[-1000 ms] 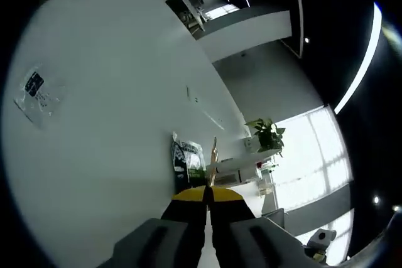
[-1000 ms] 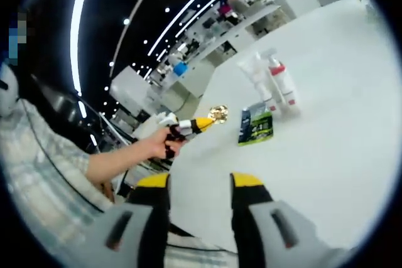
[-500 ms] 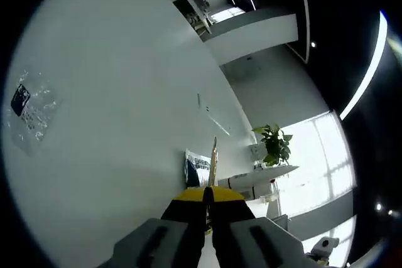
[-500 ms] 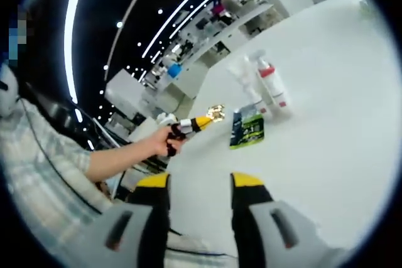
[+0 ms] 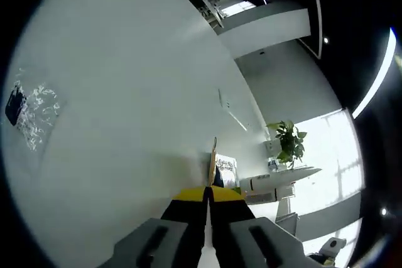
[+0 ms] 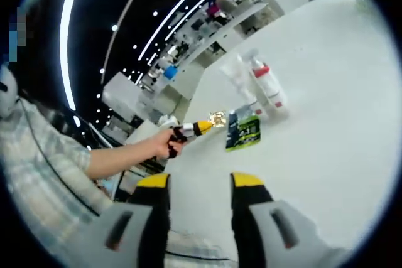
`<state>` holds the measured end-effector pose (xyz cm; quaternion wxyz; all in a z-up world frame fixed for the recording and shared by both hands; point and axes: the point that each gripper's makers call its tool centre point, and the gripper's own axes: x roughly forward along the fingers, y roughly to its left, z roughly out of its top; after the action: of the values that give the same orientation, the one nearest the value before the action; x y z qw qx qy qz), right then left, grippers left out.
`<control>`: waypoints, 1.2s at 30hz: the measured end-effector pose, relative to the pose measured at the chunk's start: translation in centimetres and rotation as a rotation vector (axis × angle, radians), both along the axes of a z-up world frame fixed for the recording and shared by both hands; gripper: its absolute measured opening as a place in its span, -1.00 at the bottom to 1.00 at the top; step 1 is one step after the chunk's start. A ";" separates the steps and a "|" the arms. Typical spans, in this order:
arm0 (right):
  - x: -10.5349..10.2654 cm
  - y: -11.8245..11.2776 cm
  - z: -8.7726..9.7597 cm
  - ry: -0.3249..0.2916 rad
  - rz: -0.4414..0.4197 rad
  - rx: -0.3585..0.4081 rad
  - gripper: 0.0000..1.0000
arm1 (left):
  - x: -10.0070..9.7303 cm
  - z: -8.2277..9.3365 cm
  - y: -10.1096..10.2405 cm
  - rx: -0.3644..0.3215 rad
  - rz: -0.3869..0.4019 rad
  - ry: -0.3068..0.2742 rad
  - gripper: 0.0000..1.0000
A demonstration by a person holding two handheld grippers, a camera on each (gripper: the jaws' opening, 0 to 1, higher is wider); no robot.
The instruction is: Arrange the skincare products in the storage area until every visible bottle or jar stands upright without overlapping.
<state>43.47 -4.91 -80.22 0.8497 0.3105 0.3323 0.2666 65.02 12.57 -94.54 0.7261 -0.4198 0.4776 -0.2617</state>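
1. In the left gripper view, a crinkled clear wrapper (image 5: 28, 112) with a dark label is lying on the white table (image 5: 119, 92) well to the left of the dark sachet (image 5: 226, 171), with a wide stretch of bare tabletop running between them.
2. The left gripper (image 5: 208, 194) is rising from the bottom of that view with its yellow-tipped jaws pressed together on a thin gold packet (image 5: 213, 158), which is standing edge-on just left of the sachet.
3. Beyond the sachet, the table's far edge is curving away, and a potted plant (image 5: 290, 143) is standing past that edge to the sachet's right, before bright windows.
4. In the right gripper view, a hand (image 6: 160, 147) is reaching in from the left, carrying the left gripper (image 6: 202, 127) with the gold packet (image 6: 218, 118) at its tip, just left of the sachet (image 6: 242, 132).
5. The sachet, dark with a green lower band, is lying flat on the table (image 6: 326, 130).
6. Just behind and right of the sachet, a white tube (image 6: 239, 80) and a white bottle with a red collar (image 6: 267, 85) are standing upright, close together.
7. The right gripper (image 6: 200, 183) is hanging nearer the camera than the sachet, its jaws parted and holding nothing, with bare tabletop between.
8. Right of the bottle, the table is stretching away unobstructed.
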 end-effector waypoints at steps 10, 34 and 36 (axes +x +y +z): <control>0.4 -0.7 -0.3 0.006 -0.033 0.005 -0.28 | -0.5 -1.4 0.1 0.074 -0.020 0.032 -0.98; -1.5 -0.1 -0.6 0.011 -0.014 0.013 -0.28 | -0.3 -1.6 0.9 0.125 0.009 0.033 -0.81; -1.8 0.0 -0.8 0.013 -0.011 0.012 -0.28 | -0.2 -1.5 1.0 0.128 0.020 0.040 -0.75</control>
<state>41.71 -4.95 -80.97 0.8473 0.3190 0.3343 0.2618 64.81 13.62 -95.99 0.7442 -0.3824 0.5037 -0.2150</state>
